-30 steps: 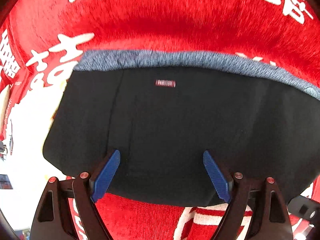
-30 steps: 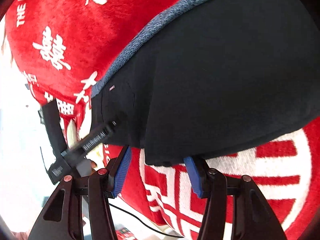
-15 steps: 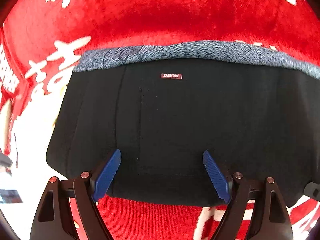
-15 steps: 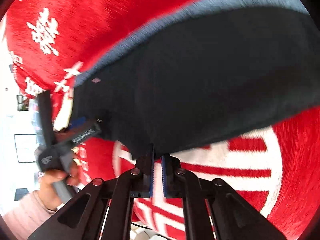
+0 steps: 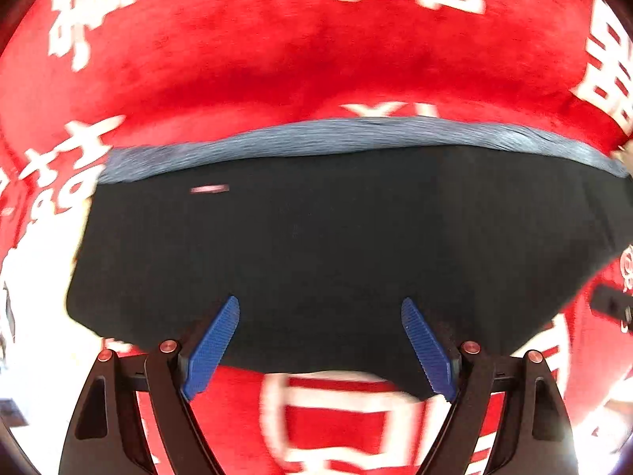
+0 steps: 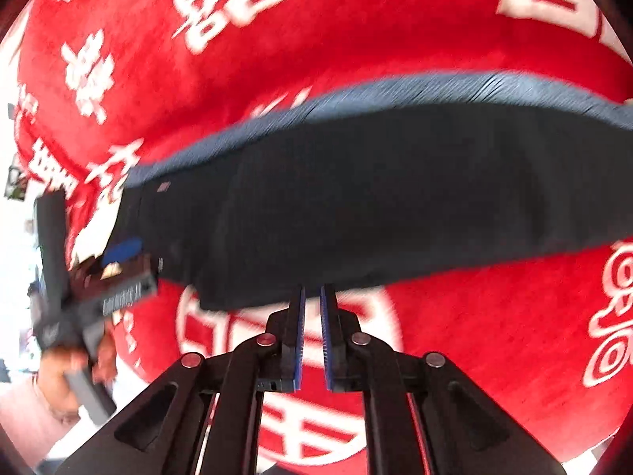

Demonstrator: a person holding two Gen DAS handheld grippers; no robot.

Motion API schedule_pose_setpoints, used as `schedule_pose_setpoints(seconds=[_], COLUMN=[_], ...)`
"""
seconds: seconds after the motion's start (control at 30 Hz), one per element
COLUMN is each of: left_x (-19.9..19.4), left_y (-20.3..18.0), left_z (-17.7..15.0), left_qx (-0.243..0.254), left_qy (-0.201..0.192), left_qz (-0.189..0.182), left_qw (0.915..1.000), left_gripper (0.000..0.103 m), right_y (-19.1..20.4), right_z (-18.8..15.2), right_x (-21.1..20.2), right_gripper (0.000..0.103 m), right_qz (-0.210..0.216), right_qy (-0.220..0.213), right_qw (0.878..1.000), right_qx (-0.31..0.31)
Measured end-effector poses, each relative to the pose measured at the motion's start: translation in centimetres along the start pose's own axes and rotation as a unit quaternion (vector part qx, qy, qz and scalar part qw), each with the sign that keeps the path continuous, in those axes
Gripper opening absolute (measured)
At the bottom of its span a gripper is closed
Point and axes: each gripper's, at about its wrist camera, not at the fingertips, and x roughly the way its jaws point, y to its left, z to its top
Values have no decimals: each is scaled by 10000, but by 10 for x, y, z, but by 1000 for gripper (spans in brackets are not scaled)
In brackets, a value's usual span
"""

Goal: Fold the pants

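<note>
Black pants [image 5: 336,253] with a grey-blue waistband [image 5: 356,138] lie folded on a red cloth with white characters [image 5: 277,51]. My left gripper [image 5: 320,308] is open, its blue pads over the near edge of the pants, holding nothing. In the right wrist view the pants [image 6: 376,198] stretch across the middle. My right gripper [image 6: 311,297] is shut, its tips at the near hem; whether cloth is pinched I cannot tell. The left gripper [image 6: 118,261] shows there at the left end of the pants.
The red cloth [image 6: 494,336] covers the whole surface around the pants. Its left edge drops off to a bright white floor [image 5: 23,316]. A person's hand and pink sleeve [image 6: 51,380] show at the lower left of the right wrist view.
My right gripper has closed from wide open to shut at the near hem. The left gripper has stayed open and shifted right along the pants. Both views are blurred by motion.
</note>
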Motion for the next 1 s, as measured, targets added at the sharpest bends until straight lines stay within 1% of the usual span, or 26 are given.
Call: schedule_pose_setpoints(seconds=[0.1, 0.17, 0.2, 0.23, 0.27, 0.3, 0.33, 0.37, 0.4, 0.5, 0.57, 0.6, 0.63, 0.67, 0.7, 0.73, 0.83, 0.9, 0.97, 1.0], left_x=[5, 16, 21, 26, 28, 29, 30, 30, 31, 32, 34, 35, 36, 38, 40, 41, 42, 42, 43, 42], left_y=[-30, -38, -43, -40, -34, -29, -26, -25, -25, -24, -23, -20, -18, -17, -15, -14, -13, -11, -15, -15], left_z=[0, -1, -3, -6, -8, -9, -9, -9, -9, -8, -7, -7, -7, -5, -5, -4, -1, -1, 2, 2], left_qx=[168, 193, 158, 81, -155, -284, -365, -390, -402, -390, -456, -492, -549, -581, -612, -647, -640, -619, -626, -635], left_qy=[25, 142, 238, 294, 265, 304, 332, 349, 355, 374, 433, 457, 491, 517, 544, 578, 618, 620, 634, 642], left_qz=[-82, -7, 10, -18, -173, -266, -306, -295, -283, -200, -206, -222, -205, -185, -204, -226, -191, -163, -151, -147], left_qw=[9998, 9997, 9996, 9995, 9994, 9988, 9983, 9982, 9982, 9983, 9978, 9975, 9971, 9968, 9964, 9960, 9959, 9960, 9959, 9958], left_gripper=[86, 86, 86, 86, 86, 87, 89, 90, 90, 93, 95, 96, 100, 101, 102, 102, 102, 102, 102, 102], right_y=[-12, -20, -25, -32, -37, -46, -52, -55, -56, -47, -44, -46, -49, -50, -56, -54, -50, -46, -39, -36], right_z=[17, 25, 26, 27, 26, 24, 22, 20, 17, 11, 11, 11, 13, 14, 15, 14, 10, 8, 7, 7], right_x=[-1, 2, 4, 5, 7, 12, 15, 16, 14, 16, 17, 17, 16, 16, 14, 14, 11, 11, 13, 13], right_gripper=[20, 34, 35, 35, 35, 34, 31, 31, 31, 33, 34, 34, 35, 38, 39, 40, 42, 47, 60, 63], right_qz=[-274, -559, -673, -795, -922, -1086, -1074, -1000, -955, -1219, -1325, -1279, -1188, -1101, -926, -849, -797, -772, -690, -681], right_qy=[-118, -156, -140, -108, -59, 41, 96, 70, -40, -80, -88, -86, -89, -93, -109, -119, -139, -138, -101, -73], right_qw=[9996, 9983, 9975, 9966, 9955, 9938, 9939, 9947, 9950, 9895, 9870, 9881, 9900, 9916, 9941, 9950, 9948, 9946, 9950, 9948], right_qx=[-16, -98, -147, -188, -213, -225, -209, -205, -295, -770, -904, -846, -754, -679, -559, -516, -618, -675, -709, -753])
